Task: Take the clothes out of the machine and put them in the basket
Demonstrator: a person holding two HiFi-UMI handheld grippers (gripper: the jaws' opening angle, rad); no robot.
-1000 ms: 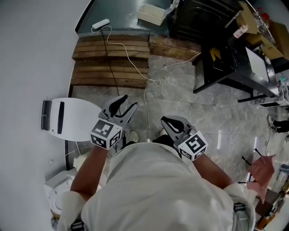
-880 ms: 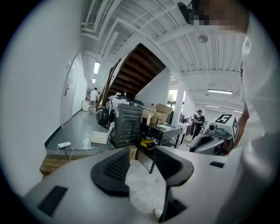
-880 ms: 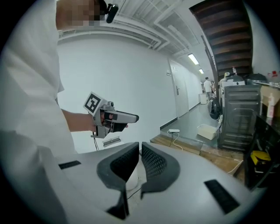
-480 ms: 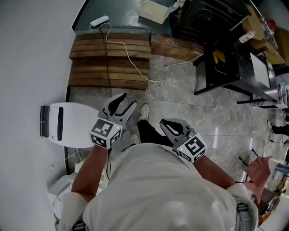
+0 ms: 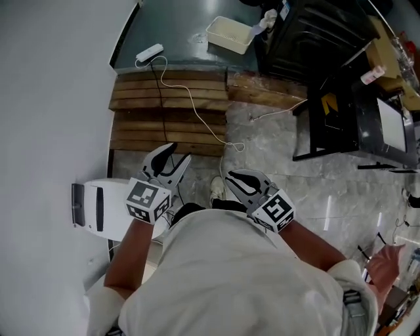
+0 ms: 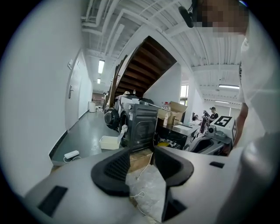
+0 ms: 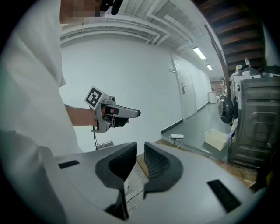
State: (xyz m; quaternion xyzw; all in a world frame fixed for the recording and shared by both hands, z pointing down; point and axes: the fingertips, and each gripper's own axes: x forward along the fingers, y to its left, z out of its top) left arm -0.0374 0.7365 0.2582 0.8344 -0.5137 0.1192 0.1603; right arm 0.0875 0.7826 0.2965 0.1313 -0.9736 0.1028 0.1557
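Observation:
The dark machine [image 5: 308,33] stands at the far end of the floor, also seen ahead in the left gripper view [image 6: 142,127]. A white basket [image 5: 230,33] sits on the floor just left of it, with a pale cloth [image 5: 269,16] hanging at the machine's corner. My left gripper [image 5: 177,152] is held in the air over the near edge of the wooden planks, open with only floor showing between its jaws [image 6: 142,153]. Beside it, my right gripper [image 5: 237,176] holds nothing, and its jaws stand a narrow gap apart [image 7: 140,146].
Wooden planks [image 5: 170,111] lie between me and the machine, and a white cable [image 5: 197,105] runs across them from a power strip [image 5: 149,54]. A white appliance [image 5: 98,207] sits by the left wall. A black table [image 5: 348,125] crowds the right side.
I have stepped forward: the planks, basket and machine sit lower and nearer in the head view. Both grippers travelled along with me, keeping the same jaw gaps.

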